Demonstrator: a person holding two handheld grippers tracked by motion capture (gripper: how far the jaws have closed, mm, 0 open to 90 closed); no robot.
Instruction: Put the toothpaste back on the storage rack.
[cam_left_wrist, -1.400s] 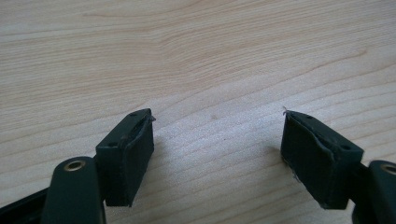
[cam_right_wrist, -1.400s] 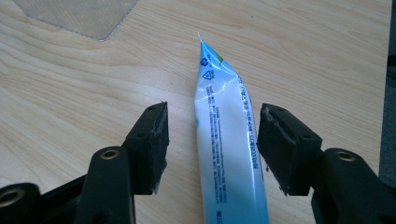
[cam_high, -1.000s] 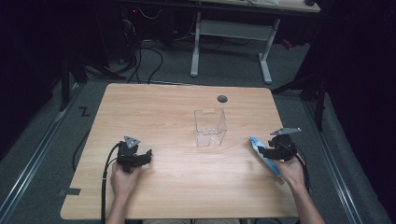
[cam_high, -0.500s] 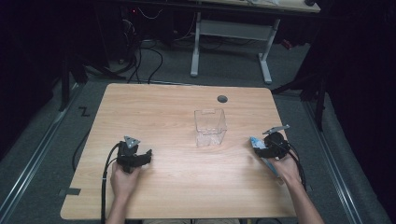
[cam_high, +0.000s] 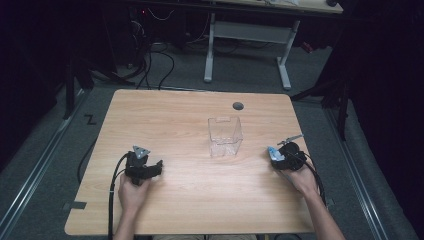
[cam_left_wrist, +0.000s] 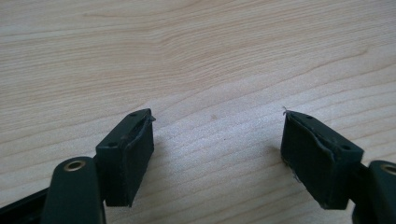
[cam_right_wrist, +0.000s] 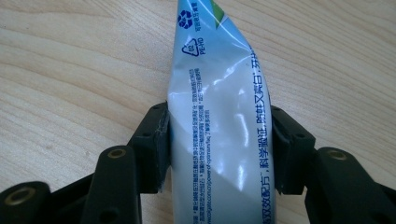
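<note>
Our right gripper (cam_right_wrist: 219, 149) is clamped on the toothpaste tube (cam_right_wrist: 219, 107); our left gripper (cam_left_wrist: 217, 156) rests with jaws apart. We probably next carry it toward ten o'clock into the clear box (cam_high: 225, 136).

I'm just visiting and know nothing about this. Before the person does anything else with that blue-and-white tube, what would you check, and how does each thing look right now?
1. Right gripper has the tube between its jaws: ok, both pads press its sides.
2. Grip sits centred on the tube: cannot tell, its ends run out of the right gripper view.
3. Left gripper is free: ok, jaws open with bare table between them.
4. Clear container stands upright with its top open: ok.
5. Path from tube to container is unobstructed: ok, bare wood lies between them in the high view.
6. Tube is lifted off the table: cannot tell.
</note>
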